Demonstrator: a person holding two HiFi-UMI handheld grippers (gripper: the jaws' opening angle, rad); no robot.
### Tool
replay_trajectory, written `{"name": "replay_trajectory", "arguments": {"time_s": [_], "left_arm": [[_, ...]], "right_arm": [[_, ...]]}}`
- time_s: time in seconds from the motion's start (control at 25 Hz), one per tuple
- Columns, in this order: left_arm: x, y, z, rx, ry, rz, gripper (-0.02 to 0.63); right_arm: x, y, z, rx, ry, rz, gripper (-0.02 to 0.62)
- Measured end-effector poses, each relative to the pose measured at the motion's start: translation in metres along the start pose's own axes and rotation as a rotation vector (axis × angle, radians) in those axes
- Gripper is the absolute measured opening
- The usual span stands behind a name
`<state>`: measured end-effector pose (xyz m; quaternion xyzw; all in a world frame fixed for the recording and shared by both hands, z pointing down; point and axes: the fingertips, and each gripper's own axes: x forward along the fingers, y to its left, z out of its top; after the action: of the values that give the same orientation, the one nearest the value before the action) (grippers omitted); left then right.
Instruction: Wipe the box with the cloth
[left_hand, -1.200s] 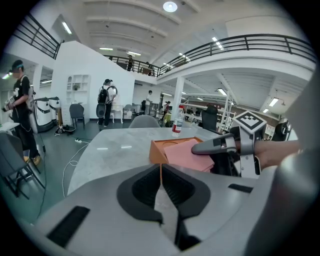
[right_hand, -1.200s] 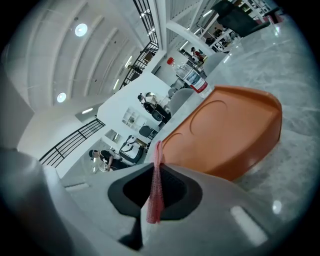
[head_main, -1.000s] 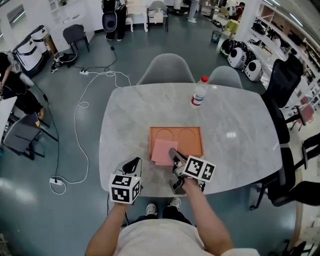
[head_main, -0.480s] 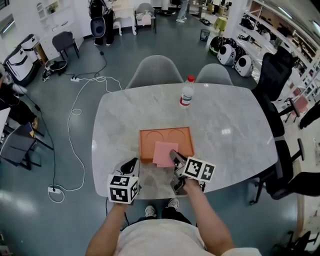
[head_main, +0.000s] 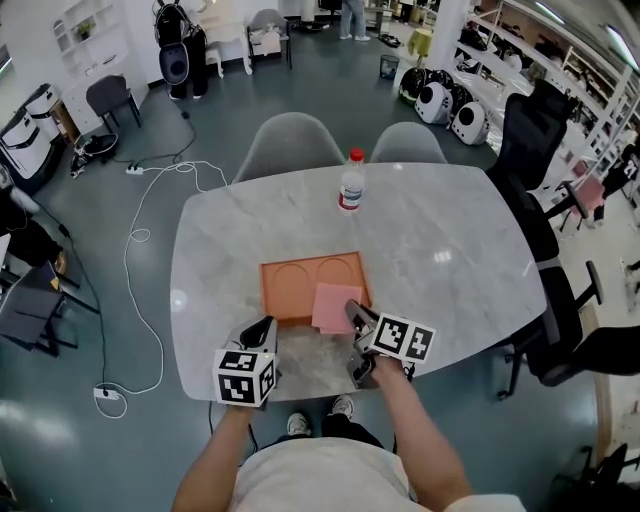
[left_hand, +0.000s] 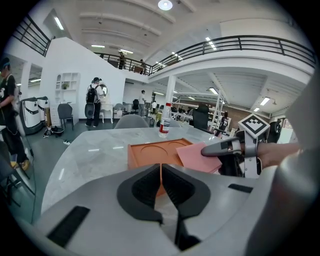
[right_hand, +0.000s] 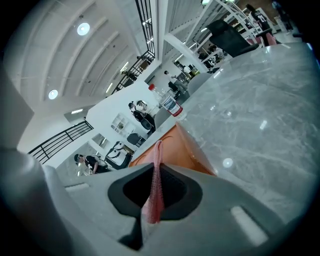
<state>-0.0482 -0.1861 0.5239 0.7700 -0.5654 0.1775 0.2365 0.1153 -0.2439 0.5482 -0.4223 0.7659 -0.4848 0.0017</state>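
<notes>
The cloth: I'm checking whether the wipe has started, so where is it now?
Head view: the pink cloth lies on the orange box's near right corner, pinched by the right gripper.

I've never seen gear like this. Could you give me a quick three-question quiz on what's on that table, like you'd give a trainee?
1. Pick one: what does the right gripper hold? A) a sponge B) the pink cloth C) nothing
2. True or false: the left gripper has its jaws wide apart.
3. Fill in the colour: the pink cloth lies partly over a corner of the ____ box, which rests on the table.
Key: 1 B. 2 False: the jaws are together with nothing between them. 3 orange.
</notes>
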Motion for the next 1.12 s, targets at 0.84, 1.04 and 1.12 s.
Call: {"name": "replay_trajectory", "arguments": {"time_s": [0.84,1.04,1.12], "left_arm": [[-0.005,-0.005,-0.005,-0.007,-0.001,0.005,0.017],[-0.010,-0.002,-0.010,-0.011,-0.006,0.005,0.015],[-0.014,0.001,-0.010,-0.007,-0.009,0.006,0.015]], "right_arm": [[-0.031,-0.022,0.024,-0.028,-0.058,-0.039,0.017],[-0.029,-0.002,0.018,-0.061,-0.060,0.011,0.017],[-0.027,0.010,0.015,-0.071,-0.060,0.035,0.017]]}}
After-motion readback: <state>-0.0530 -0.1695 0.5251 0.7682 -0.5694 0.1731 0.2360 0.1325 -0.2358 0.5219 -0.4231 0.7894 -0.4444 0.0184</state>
